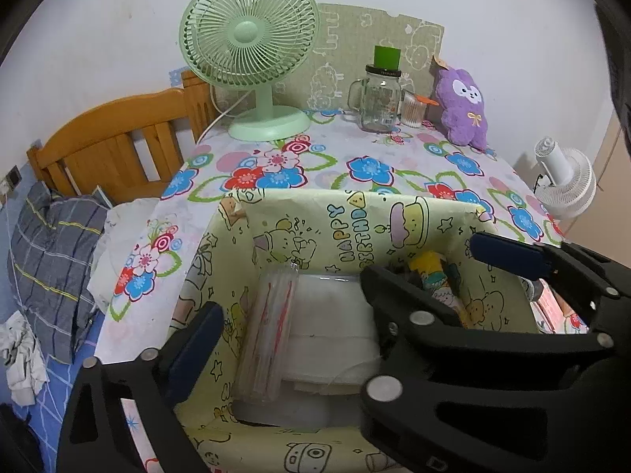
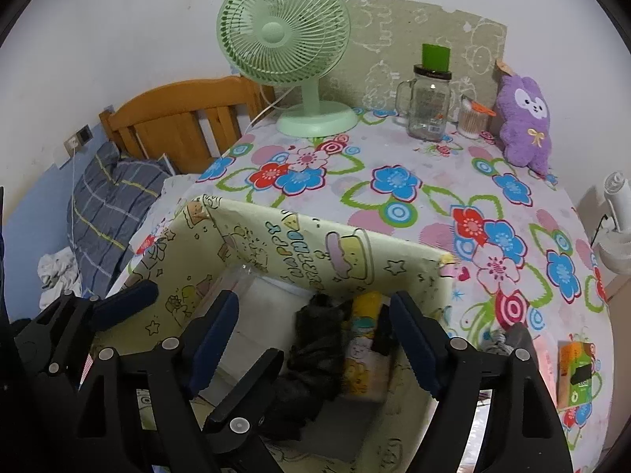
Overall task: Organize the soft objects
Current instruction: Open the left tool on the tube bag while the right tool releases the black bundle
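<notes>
Both grippers hang over the yellow box (image 1: 315, 232) to drop things inside; left gripper (image 1: 347, 283) stands wide and empty; right gripper (image 2: 315, 339) also wide, nothing held.

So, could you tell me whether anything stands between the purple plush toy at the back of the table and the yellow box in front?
Nothing visible does. The purple plush toy leans at the wall, and only bare flowered tablecloth lies between it and the yellow box. The glass jar and green fan stand off to the side. Inside, the box already holds several items.
</notes>
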